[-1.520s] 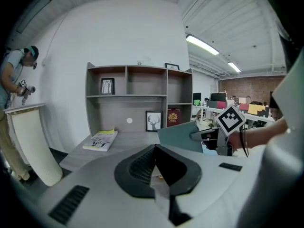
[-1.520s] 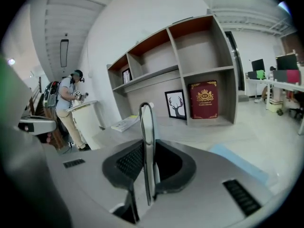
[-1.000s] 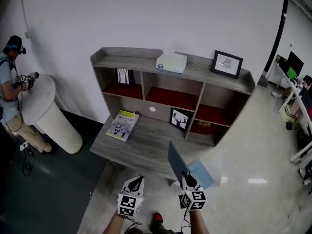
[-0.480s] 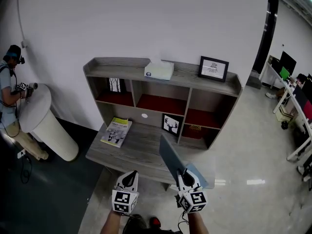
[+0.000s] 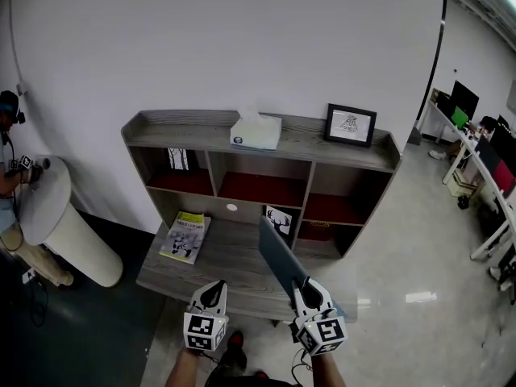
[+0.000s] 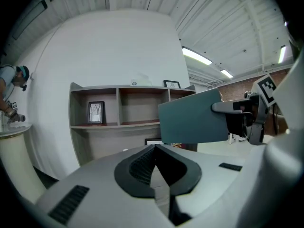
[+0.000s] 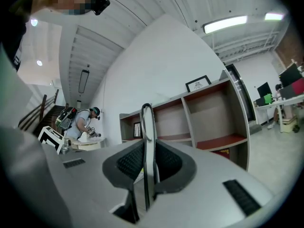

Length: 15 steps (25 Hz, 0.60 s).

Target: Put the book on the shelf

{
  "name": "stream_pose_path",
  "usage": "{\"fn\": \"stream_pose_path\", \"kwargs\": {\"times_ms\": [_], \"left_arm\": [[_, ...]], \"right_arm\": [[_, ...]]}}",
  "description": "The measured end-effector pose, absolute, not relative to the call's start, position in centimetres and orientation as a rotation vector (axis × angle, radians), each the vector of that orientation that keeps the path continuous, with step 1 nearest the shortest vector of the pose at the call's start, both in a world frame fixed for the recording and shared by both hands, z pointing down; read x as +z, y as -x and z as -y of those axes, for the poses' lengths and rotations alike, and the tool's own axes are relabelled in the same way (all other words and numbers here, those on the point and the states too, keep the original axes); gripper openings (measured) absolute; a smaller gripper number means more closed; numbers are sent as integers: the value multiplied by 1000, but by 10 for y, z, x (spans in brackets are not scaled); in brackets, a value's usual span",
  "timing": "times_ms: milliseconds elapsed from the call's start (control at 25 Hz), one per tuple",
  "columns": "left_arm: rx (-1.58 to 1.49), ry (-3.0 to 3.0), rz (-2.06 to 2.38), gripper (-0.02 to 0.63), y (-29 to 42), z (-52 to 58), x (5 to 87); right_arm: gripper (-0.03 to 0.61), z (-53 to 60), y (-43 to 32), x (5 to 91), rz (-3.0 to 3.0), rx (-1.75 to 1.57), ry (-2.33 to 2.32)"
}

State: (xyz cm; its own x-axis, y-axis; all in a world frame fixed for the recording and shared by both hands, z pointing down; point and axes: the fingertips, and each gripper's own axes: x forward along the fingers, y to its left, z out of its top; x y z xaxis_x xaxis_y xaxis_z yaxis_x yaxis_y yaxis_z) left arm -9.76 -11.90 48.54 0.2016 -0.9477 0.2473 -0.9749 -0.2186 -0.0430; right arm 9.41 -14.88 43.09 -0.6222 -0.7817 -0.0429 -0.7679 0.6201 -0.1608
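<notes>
The jaws of the right gripper point(image 7: 146, 164) pinch the lower edge of a thin blue-grey book point(image 5: 277, 255), which stands upright and tilted in the air in front of the grey shelf point(image 5: 318, 142), above its lower ledge and touching none of it. The left gripper point(image 6: 155, 161) hangs beside it, jaws pressed together on nothing. A yellow magazine point(image 5: 185, 236) lies on the ledge's left end.

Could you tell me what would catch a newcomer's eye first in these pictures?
A blue-grey book clamped in the right gripper, held up before the grey shelf. On the shelf's top stand a tissue box and a framed picture; a magazine lies on its lower board, left.
</notes>
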Motion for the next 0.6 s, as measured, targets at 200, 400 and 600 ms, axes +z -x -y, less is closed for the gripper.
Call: {"fn": "stream_pose_path", "kwargs": {"times_ms": [200, 400, 600], "left_arm": [[333, -2378, 1834, 6, 121, 160, 476], [323, -2401, 1811, 6, 150, 196, 471], [311, -2423, 1784, 6, 171, 225, 471]], "right_arm": [[72, 187, -64, 406, -2713, -115, 1350], [72, 221, -35, 383, -2707, 106, 1436], [72, 244, -11, 357, -2695, 348, 1498]]}}
